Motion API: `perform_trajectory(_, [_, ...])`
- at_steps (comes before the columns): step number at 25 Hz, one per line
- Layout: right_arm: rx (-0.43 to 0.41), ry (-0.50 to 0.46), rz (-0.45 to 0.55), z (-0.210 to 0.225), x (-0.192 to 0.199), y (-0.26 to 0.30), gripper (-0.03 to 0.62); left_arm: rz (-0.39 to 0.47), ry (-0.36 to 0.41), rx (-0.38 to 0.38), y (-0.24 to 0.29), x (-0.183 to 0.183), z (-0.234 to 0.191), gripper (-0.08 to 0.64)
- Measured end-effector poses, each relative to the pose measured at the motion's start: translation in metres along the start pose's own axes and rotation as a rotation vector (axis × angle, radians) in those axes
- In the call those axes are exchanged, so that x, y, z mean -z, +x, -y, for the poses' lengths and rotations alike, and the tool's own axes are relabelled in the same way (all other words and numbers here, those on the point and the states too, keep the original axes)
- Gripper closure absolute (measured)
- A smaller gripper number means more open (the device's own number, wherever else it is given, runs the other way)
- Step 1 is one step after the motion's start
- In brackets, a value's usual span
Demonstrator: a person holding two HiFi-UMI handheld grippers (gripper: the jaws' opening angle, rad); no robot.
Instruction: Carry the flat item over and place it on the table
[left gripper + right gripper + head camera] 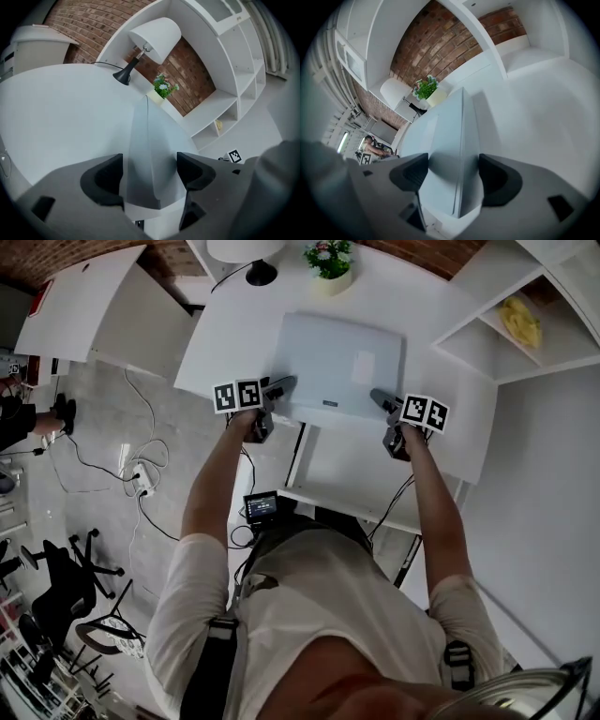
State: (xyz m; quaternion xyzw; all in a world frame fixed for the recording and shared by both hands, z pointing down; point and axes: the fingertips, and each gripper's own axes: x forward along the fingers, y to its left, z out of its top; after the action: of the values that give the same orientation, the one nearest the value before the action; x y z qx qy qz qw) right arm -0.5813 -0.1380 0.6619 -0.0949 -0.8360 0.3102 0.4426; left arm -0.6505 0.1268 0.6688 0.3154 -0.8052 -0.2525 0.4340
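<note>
A flat light-grey item (337,367), thin like a closed laptop, lies on the white table (234,334) near its front edge. My left gripper (281,388) stands open at the item's near left corner, and in the left gripper view the item's edge (146,154) runs between the jaws with a gap on both sides. At the near right corner my right gripper (382,397) is open too. In the right gripper view the item (443,150) sits between the two pads without either pressing on it.
A white desk lamp (248,254) and a potted plant (330,263) stand at the table's far edge. White shelves (525,334) with a yellow thing are at the right. On the floor to the left lie cables (141,479) and a black chair (66,587).
</note>
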Motion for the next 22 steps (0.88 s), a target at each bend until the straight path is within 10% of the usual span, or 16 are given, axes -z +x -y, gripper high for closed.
perform_trajectory(22, [-0.144, 0.002, -0.092, -0.046, 0.061, -0.007, 0.236, -0.052, 0.033, -0.018, -0.076, 0.032, 0.003, 0.239])
